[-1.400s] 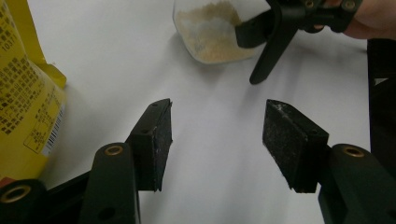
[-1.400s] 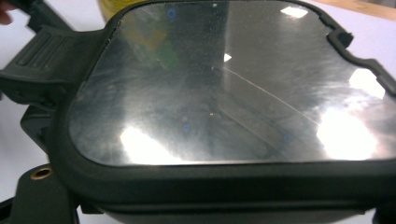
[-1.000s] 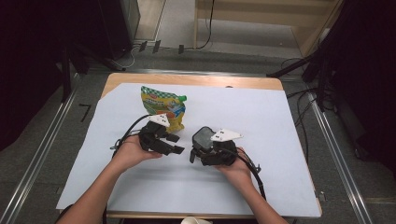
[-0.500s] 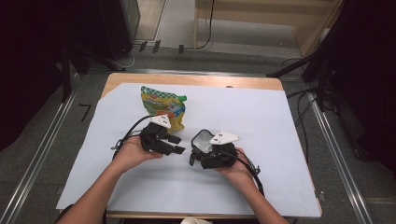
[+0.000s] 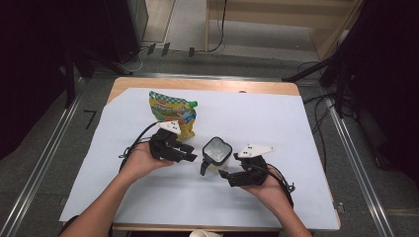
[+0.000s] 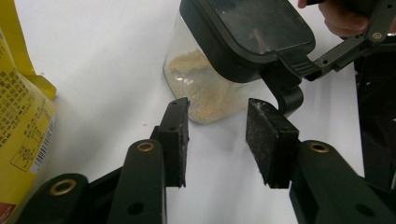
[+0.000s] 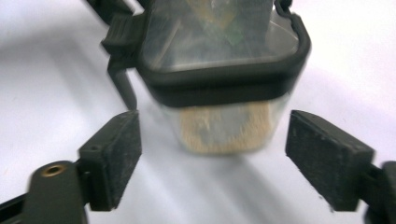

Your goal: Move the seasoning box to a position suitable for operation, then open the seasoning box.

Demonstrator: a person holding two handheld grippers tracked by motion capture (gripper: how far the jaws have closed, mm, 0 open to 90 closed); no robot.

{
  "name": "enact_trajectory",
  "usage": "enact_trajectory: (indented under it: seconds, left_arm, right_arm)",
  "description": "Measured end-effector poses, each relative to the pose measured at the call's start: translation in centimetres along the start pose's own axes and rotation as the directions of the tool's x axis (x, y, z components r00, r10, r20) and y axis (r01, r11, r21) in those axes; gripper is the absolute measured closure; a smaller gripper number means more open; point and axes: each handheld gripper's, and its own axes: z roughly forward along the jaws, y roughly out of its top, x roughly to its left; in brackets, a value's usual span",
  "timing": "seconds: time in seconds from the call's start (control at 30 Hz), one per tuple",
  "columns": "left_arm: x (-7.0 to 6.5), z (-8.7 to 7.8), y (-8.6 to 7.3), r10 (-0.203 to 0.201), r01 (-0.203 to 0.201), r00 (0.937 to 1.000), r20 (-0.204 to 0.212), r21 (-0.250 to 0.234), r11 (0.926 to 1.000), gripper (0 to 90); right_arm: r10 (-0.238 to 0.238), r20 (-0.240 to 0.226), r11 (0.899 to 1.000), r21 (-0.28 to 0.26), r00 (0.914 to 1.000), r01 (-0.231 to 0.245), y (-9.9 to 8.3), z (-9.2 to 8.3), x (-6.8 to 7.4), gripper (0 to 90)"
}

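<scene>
A clear square jar (image 5: 216, 155) with a dark lid (image 6: 261, 25) stands upright near the middle of the white-covered bench (image 5: 306, 128), between the person's two hands. A shallow layer of pale tan crumbs or powder (image 6: 205, 91) lies at its bottom, and a dark latch (image 6: 289, 91) hangs from the lid down one side. The left gripper (image 5: 185, 152) sits just to the jar's left, its jaws pointed at the container; seen in the left gripper view, its jaws have just been closing, yet they stand apart with only bare bench between the pads (image 6: 177, 135) and the jar a little beyond them. The right gripper (image 5: 232, 174) lies below and to the right of the jar; in the right gripper view its jaws are spread wide, having just narrowed slightly, and the jar stands ahead of the pads (image 7: 119, 149), not pressed by either. That view is somewhat blurred. Behind the left gripper, farther up the bench, a yellow and green pouch (image 5: 174, 112) lies flat; its edge also shows beside the left jaw (image 6: 21, 116).
</scene>
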Motion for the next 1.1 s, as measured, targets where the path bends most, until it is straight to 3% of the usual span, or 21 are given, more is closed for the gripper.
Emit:
enact_trajectory:
  seconds: [0.1, 0.2, 0.27, 0.4, 0.57, 0.67, 0.77, 0.9, 1.1]
  left_arm:
    - [-0.3, 0.1, 0.0, 0.021, -0.021, 0.9997, -0.014, 0.016, 0.9997, 63.0]
    - [-0.5, 0.3, 0.3, -0.014, 0.014, 0.9999, -0.004, 0.004, 0.9999, 68.6]
    - [-0.6, 0.4, 0.5, -0.025, 0.025, 0.9994, -0.024, 0.002, 0.9997, 77.8]
    - [-0.6, 0.7, 0.8, -0.023, 0.023, 0.9992, -0.032, 0.017, 0.9996, 86.5]
    - [-0.5, 1.3, 1.1, -0.018, 0.019, 0.9988, -0.045, 0.032, 0.9993, 87.6]
    - [-0.3, 1.9, 1.1, -0.03, 0.032, 0.9985, -0.046, 0.038, 0.9988, 87.2]
    - [-0.4, 2.2, 1.1, -0.03, 0.032, 0.998, -0.056, 0.037, 0.9988, 87.3]
    - [-0.3, 2.1, 1.1, -0.028, 0.03, 0.998, -0.056, 0.029, 0.9991, 87.0]
    - [-0.6, 2.6, 1.1, -0.007, 0.011, 0.9972, -0.074, 0.055, 0.9984, 87.5]
  right_arm:
    - [-0.007, -0.013, 1.0, -0.009, 0.9999, 0.006, -0.3, -0.9, 0.0, 35.6]
    - [-0.011, -0.011, 1.0, -0.017, 0.9999, 0.011, -0.2, -1.3, -0.2, 45.8]
    - [-0.004, -0.003, 1.0, -0.027, 1.0, 0.004, -0.1, -1.6, -0.3, 53.8]
    - [0.029, 0.003, 0.999, -0.018, 0.9996, -0.028, -0.3, -1.7, -0.9, 66.0]
    - [0.093, 0.012, 0.996, -0.015, 0.9956, -0.093, -0.6, -1.8, -1.5, 80.8]
    - [0.139, 0.006, 0.99, -0.01, 0.9902, -0.139, -0.4, -1.7, -1.6, 84.5]
    - [0.119, 0.017, 0.993, -0.009, 0.9928, -0.119, -0.4, -1.5, -1.5, 90.0]
    - [0.097, 0.039, 0.995, -0.021, 0.9945, -0.097, -0.1, -1.4, -1.2, 90.0]
    - [0.091, 0.047, 0.996, -0.023, 0.9947, -0.09, 0.2, -1.0, -1.2, 90.0]
